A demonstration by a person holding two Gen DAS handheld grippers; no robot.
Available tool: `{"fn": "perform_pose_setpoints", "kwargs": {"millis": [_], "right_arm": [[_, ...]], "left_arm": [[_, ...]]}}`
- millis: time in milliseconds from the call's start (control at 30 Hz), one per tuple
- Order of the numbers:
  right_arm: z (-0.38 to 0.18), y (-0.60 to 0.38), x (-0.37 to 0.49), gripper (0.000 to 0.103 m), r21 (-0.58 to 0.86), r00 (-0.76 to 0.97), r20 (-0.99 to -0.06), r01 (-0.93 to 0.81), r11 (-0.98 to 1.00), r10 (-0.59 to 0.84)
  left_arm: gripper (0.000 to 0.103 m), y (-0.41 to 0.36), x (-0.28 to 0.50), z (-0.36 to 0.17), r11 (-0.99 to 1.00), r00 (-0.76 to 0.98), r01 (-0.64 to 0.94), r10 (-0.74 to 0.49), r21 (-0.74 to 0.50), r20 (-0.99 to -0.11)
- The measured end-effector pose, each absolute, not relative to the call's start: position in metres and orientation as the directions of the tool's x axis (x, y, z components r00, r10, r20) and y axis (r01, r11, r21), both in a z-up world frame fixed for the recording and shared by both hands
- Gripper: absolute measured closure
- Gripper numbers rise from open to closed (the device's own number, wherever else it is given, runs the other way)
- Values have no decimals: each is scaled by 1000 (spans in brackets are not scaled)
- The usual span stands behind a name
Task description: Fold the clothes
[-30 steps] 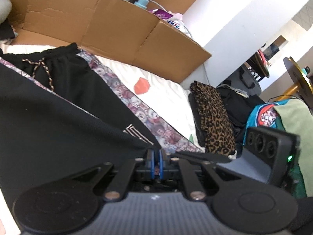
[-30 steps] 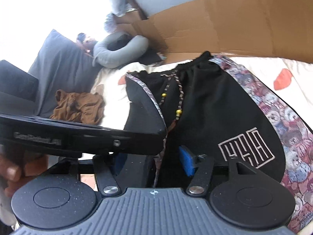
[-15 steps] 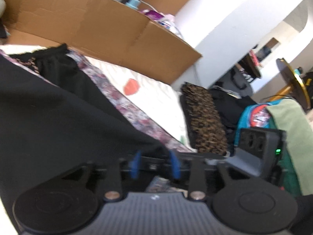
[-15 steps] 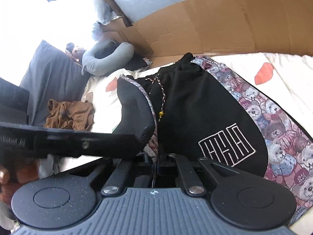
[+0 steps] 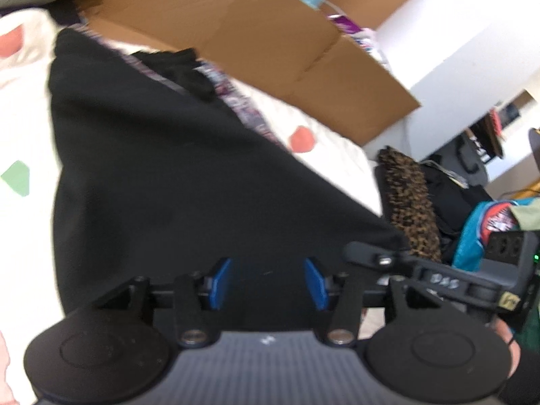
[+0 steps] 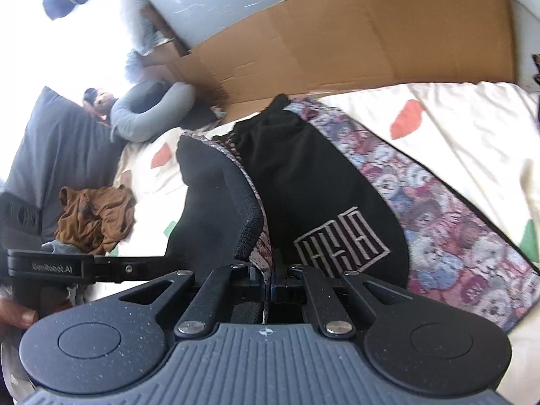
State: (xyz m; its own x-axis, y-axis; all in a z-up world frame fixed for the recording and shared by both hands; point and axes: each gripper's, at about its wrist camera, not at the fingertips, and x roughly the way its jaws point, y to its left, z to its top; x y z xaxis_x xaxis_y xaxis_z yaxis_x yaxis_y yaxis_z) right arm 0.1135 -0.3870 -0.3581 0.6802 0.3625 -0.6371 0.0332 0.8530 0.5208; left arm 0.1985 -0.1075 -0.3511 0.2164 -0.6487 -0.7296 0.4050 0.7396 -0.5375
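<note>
Hem of the black shorts (image 6: 256,236) is pinched in the right tool (image 6: 268,288); the left tool (image 5: 268,281) is opening, pads clear of cloth; the fold should be laid flat.

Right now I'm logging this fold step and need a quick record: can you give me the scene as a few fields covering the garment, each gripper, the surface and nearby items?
garment: black shorts with patterned side stripes, one part lifted and folded over
right gripper: shut on the folded edge of the shorts
left gripper: jaws opening, blue pads apart, black fabric between them
surface: white bedsheet with coloured patches
behind: flattened brown cardboard
nearby: crumpled brown garment, grey neck pillow
</note>
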Motion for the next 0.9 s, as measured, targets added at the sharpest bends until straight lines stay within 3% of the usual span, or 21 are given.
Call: {"fn": "perform_pose_setpoints", "kwargs": {"millis": [900], "right_arm": [[-385, -476, 85, 102, 441, 667, -730, 297, 847, 146]], "left_arm": [[50, -75, 180, -395, 805, 106, 336, -549, -490, -829]]}}
